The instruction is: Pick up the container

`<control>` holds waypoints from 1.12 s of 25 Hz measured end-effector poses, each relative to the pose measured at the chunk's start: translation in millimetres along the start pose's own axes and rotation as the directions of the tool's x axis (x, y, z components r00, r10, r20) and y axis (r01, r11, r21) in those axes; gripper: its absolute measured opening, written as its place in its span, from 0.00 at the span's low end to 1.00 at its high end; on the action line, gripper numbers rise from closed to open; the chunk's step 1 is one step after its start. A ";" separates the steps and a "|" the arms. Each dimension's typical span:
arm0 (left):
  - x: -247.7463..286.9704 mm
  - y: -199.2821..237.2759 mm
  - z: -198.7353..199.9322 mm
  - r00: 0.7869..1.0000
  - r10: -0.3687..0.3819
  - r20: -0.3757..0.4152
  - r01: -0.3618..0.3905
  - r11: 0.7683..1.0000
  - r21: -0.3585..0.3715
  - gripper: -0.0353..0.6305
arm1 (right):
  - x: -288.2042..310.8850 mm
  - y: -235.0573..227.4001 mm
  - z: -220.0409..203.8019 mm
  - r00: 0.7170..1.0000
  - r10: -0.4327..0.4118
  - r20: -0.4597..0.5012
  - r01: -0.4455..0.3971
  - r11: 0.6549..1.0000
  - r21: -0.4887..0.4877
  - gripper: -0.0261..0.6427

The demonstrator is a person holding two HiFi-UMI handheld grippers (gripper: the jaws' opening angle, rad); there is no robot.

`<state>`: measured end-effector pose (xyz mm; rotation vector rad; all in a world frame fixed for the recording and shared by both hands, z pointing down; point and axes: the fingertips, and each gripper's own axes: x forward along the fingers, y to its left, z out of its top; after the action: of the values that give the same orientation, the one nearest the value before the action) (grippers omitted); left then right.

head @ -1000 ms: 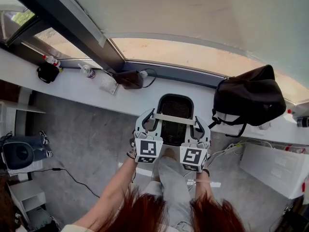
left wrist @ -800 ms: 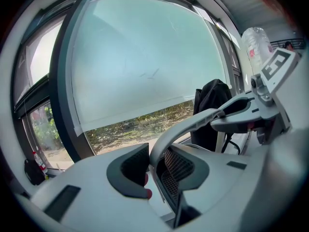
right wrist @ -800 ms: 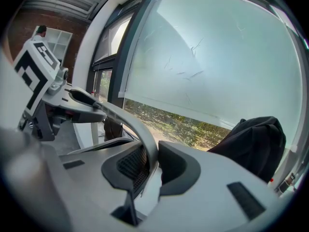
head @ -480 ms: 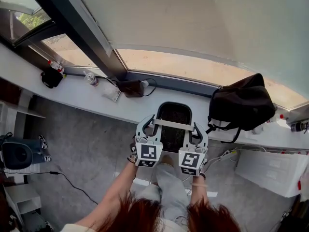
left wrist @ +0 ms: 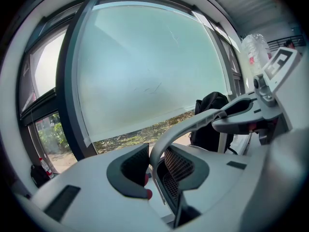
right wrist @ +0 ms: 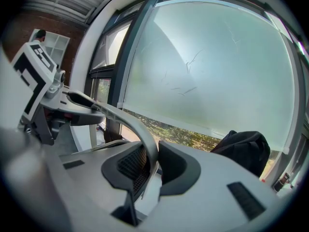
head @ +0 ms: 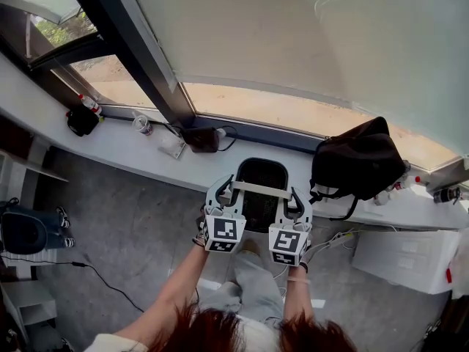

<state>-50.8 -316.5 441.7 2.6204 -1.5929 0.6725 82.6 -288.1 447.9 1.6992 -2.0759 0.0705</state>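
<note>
Container point(head: 262, 173): one, black mesh. It hangs between my two grippers, clear of the floor, out in front of me and on the near side of the long white table point(head: 124, 149) under the window.

Counts, largest first:
- Window pane point(head: 293, 35): one big frosted sheet, with one dark post point(head: 124, 42) slanting along its left.
- Table: one, running left to right below the glass.
- Black bag point(head: 359, 160): one, slumped on the table to the right of the container and apart from it.
- Container: one, with a single pale bar point(head: 261, 190) across its top.
- Grippers: two.
- Dark pouches on the table: two, to the left.
- Small bottles near them: two that I can make out. Items at the far right end are too small to count.

Key relation: the bar's long axis runs straight across, from the left gripper point(head: 226, 190) to the right gripper point(head: 294, 199). The mesh body sits ahead of and between both. Neither hand is nearer, so the load is shared.

Jaws: left jaws clenched on the bar's left end point(left wrist: 193, 122), right jaws clenched on its right end point(right wrist: 130, 122). The pale band passes between the pads in each gripper view.

Judgement: the coming move turns on keeping both ends level, or the container will swing.
</note>
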 end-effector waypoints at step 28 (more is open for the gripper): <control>-127.6 -5.5 42.8 0.994 0.045 0.102 -0.042 0.999 -0.026 0.21 | -124.2 30.6 51.9 0.996 -0.036 0.085 0.040 0.998 -0.039 0.17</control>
<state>-81.1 -215.2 358.2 2.6507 -1.6776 0.5250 54.6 -183.4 362.4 1.7446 -2.0896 -0.0557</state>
